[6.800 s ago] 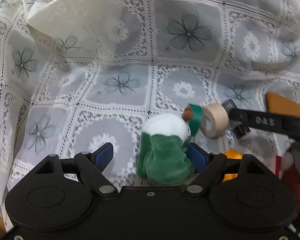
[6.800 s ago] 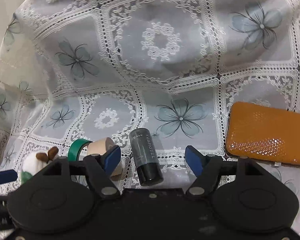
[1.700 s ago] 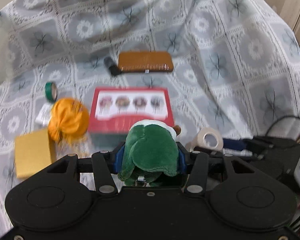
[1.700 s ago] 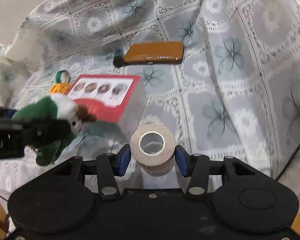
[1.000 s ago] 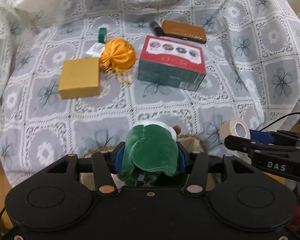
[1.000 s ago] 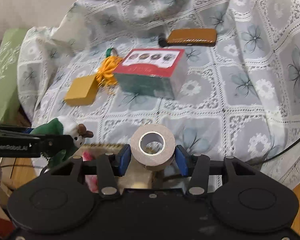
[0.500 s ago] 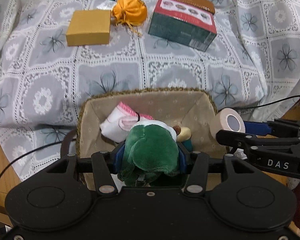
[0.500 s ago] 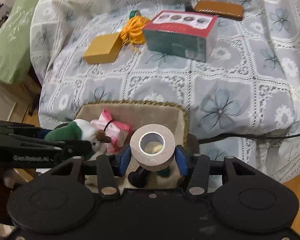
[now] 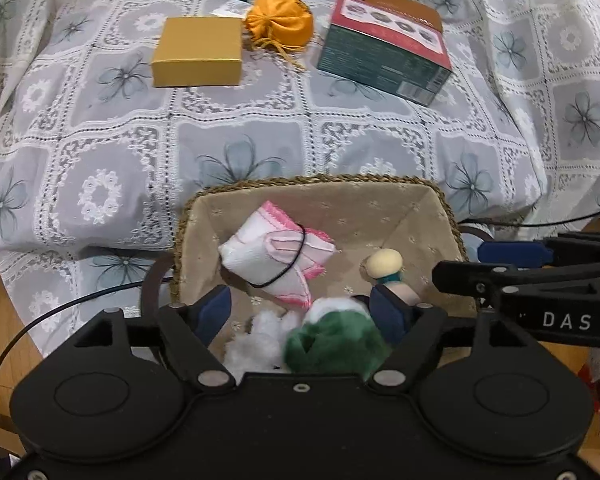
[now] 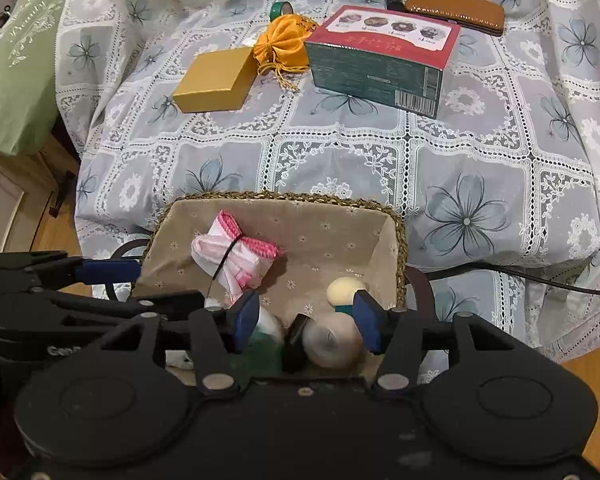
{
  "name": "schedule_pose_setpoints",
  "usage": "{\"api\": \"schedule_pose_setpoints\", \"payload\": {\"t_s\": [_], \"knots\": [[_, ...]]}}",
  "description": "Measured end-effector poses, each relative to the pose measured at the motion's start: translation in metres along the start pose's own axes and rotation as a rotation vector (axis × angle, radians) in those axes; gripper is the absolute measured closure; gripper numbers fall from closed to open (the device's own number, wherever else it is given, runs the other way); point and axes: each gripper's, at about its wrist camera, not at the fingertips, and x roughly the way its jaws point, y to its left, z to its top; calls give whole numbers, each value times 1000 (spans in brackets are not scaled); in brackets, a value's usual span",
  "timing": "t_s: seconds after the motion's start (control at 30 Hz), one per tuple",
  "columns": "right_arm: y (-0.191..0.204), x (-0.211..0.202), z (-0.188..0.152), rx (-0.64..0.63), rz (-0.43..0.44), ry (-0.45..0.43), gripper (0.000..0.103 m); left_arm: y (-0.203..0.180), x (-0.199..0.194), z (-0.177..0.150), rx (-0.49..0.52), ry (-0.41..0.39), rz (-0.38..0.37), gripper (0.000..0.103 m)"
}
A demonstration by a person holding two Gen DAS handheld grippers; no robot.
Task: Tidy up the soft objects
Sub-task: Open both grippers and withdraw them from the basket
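Two grippers hover over a braided, cloth-lined basket (image 9: 448,208): the left gripper (image 9: 300,312), jaws just opened, has the fuzzy green plush (image 9: 332,344) loose between them; the right gripper (image 10: 306,320), jaws widening, has the tape roll (image 10: 332,344) unpinched below.

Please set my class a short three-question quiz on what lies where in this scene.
1. True or false: the yellow box lies inside the basket.
2. Which of these is in the basket? A) brown case B) pink-and-white bundle C) green tape ring
3. What lies between the yellow box and the red-topped box?

Key: 1 false, it is on the cloth beyond the basket. 2 B. 3 the orange pouch.
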Motion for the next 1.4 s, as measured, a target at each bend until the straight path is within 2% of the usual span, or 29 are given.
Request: {"api": "schedule_pose_setpoints", "payload": {"t_s": [0.43, 0.87, 1.4], "knots": [[5, 9, 9, 15, -23, 41, 43, 6, 2, 0, 23, -15, 80, 29], [2, 7, 12, 42, 2, 23, 34, -2, 3, 0, 50, 38, 111, 29], [-19, 2, 12, 82, 27, -15, 31, -11, 2, 8, 64, 62, 171, 28]]}}
